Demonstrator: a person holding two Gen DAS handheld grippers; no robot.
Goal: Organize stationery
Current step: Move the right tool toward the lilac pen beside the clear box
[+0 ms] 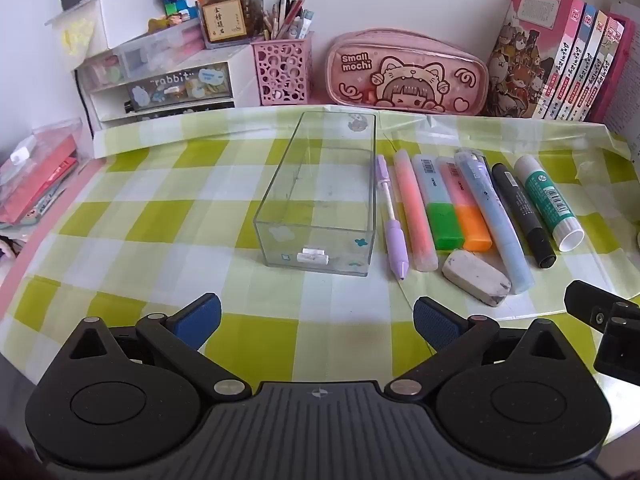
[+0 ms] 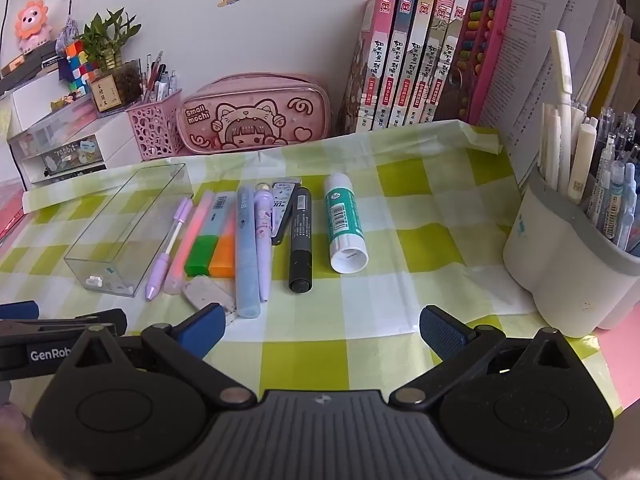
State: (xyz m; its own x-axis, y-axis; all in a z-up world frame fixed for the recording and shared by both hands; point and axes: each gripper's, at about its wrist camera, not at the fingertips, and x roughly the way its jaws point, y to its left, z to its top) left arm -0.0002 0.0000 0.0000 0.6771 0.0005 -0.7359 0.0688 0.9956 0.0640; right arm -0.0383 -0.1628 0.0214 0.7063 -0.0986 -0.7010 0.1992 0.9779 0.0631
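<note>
A clear plastic box (image 1: 320, 200) (image 2: 128, 232) lies on the green checked cloth, holding only small white bits. To its right lie, side by side, a purple pen (image 1: 394, 224) (image 2: 168, 244), a pink highlighter (image 1: 414, 208), a green-capped highlighter (image 1: 436, 204), an orange-capped highlighter (image 1: 466, 204), a light blue pen (image 1: 496, 220) (image 2: 246, 248), a black marker (image 1: 524, 216) (image 2: 301, 240), a glue stick (image 1: 548, 200) (image 2: 345, 224) and a white eraser (image 1: 476, 276) (image 2: 208, 294). My left gripper (image 1: 318, 326) is open, short of the box. My right gripper (image 2: 322, 332) is open, short of the row.
A pink "Small mochi" pencil case (image 1: 408, 72), a pink mesh pen cup (image 1: 282, 70), drawer units (image 1: 160, 84) and a row of books (image 1: 560, 56) line the back wall. A white holder full of pens (image 2: 572, 268) stands at the right. Red packs (image 1: 36, 176) lie at the left.
</note>
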